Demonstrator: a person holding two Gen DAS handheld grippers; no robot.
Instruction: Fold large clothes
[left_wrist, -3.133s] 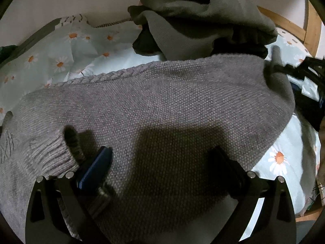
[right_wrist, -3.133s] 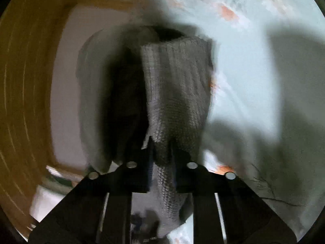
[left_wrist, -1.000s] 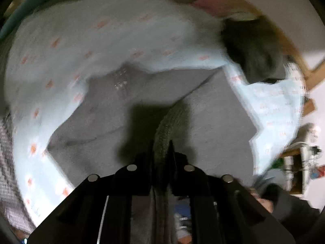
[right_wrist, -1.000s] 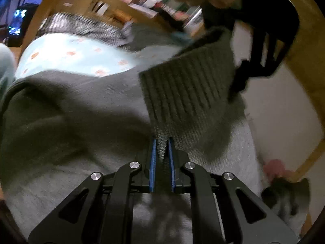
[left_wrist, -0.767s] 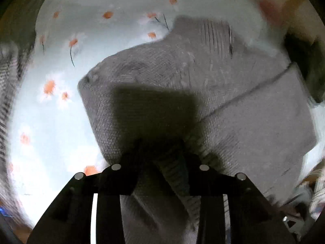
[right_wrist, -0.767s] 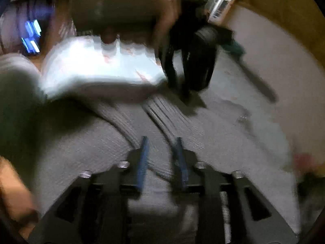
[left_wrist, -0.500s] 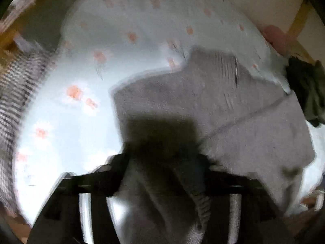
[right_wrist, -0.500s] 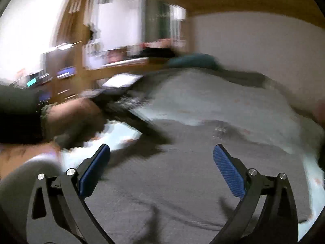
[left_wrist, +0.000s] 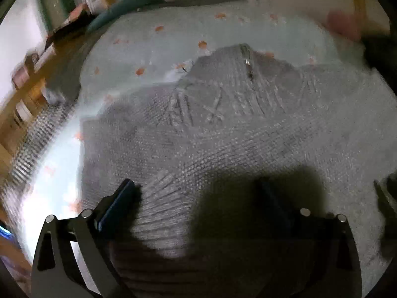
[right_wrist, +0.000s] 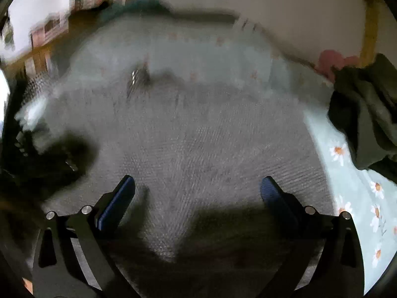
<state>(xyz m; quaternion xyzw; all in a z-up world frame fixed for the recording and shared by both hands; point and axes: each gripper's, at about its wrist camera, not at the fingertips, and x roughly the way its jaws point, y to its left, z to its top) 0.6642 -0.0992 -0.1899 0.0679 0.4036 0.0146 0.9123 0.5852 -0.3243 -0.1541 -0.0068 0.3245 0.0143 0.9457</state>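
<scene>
Your grey knit sweater (left_wrist: 223, 129) lies spread on the daisy-print bedsheet (left_wrist: 139, 49), its collar edge toward the far wall and bare sheet showing past its left and right edges. Your left gripper (left_wrist: 196, 193) has just been opening and stands wide over a ribbed cuff (left_wrist: 161, 198), gripping nothing; your right gripper (right_wrist: 198, 188) has also just opened wide over the sweater, empty. A dark green garment heap (right_wrist: 367, 109) sits on the sheet just past the sweater's right edge, by the wooden bed frame (right_wrist: 369, 24).

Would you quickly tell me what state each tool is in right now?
Left tool: open, jaws just opened, holding nothing; the grey sweater lies loose beneath it.
Right tool: open, holding nothing, above the sweater.
</scene>
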